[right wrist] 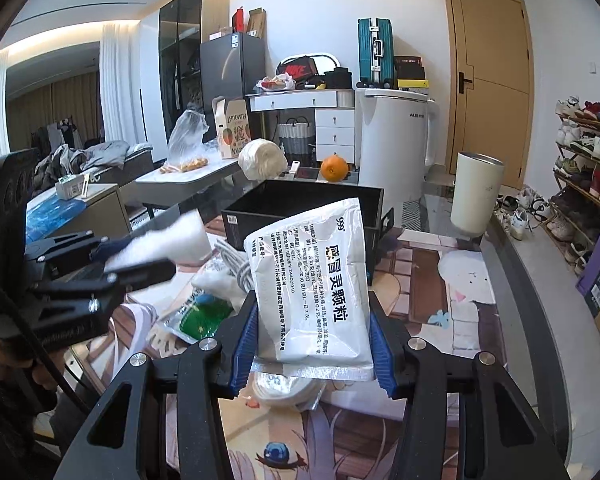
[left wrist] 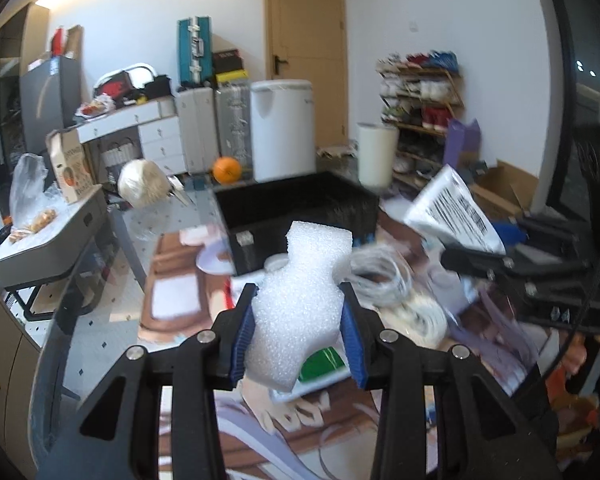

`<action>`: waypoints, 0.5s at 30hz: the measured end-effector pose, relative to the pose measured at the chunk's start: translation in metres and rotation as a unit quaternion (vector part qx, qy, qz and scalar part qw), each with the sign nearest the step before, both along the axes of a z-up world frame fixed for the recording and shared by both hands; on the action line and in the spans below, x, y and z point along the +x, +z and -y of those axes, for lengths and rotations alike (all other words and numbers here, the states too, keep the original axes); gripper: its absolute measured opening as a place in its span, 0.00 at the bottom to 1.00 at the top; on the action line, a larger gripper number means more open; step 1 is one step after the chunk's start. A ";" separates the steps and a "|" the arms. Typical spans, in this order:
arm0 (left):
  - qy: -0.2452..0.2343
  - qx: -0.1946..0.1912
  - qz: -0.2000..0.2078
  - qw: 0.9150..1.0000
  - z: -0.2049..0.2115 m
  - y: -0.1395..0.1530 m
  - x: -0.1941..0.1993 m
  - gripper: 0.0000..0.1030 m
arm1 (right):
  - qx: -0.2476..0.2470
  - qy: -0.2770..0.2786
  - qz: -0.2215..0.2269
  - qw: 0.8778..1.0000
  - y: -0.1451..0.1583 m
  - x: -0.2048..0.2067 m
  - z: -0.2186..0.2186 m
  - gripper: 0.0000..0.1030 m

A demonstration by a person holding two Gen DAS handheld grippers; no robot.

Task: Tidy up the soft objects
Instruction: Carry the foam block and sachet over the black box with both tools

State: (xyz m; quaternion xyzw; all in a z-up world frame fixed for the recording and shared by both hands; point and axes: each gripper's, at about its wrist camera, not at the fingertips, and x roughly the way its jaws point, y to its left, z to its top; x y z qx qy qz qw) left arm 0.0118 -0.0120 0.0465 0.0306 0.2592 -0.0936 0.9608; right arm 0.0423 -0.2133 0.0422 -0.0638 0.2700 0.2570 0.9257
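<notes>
Table: I see the printed mat (right wrist: 428, 280) covering the glass top, cluttered at its middle.
Black bin (right wrist: 300, 208): sits open at the far middle of the table; its inside looks dark and I can't tell what it holds.
White kettle (right wrist: 396, 144): stands far right of the bin, with a cream tumbler (right wrist: 476, 192) further right.
Right gripper (right wrist: 312, 344): I have its blue pads clamped on the lower sides of the white medicine pouch (right wrist: 316, 284), which stands upright in the air, near side of the bin.
Left gripper (left wrist: 298, 336): I have its fingers pressed into the white foam piece (left wrist: 304, 300), squeezing its waist; it is lifted over the near edge of the bin.
Cable coil (left wrist: 380, 280): white, lying on the mat right of the foam.
Green packet (left wrist: 324, 364): lies flat on the mat under the foam.
Orange (right wrist: 334, 168): rests beyond the bin, beside the kettle.
</notes>
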 end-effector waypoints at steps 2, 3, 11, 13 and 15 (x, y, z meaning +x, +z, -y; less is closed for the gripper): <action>0.007 -0.010 0.006 1.000 -0.004 0.005 0.004 0.37 | 0.003 0.000 0.000 1.000 0.003 0.002 -0.001 0.48; 0.010 -0.011 0.010 1.000 -0.005 0.007 0.007 0.37 | 0.004 0.000 0.000 1.000 0.004 0.003 -0.002 0.48; 0.017 -0.006 0.027 0.999 -0.004 0.018 0.025 0.37 | 0.009 0.000 -0.001 1.000 0.016 0.020 -0.006 0.48; 0.018 -0.003 0.029 0.999 -0.003 0.020 0.030 0.37 | 0.009 0.002 -0.001 1.000 0.019 0.025 -0.007 0.48; 0.020 -0.006 0.030 0.999 -0.002 0.023 0.036 0.37 | 0.007 0.000 -0.003 1.000 0.021 0.032 -0.008 0.48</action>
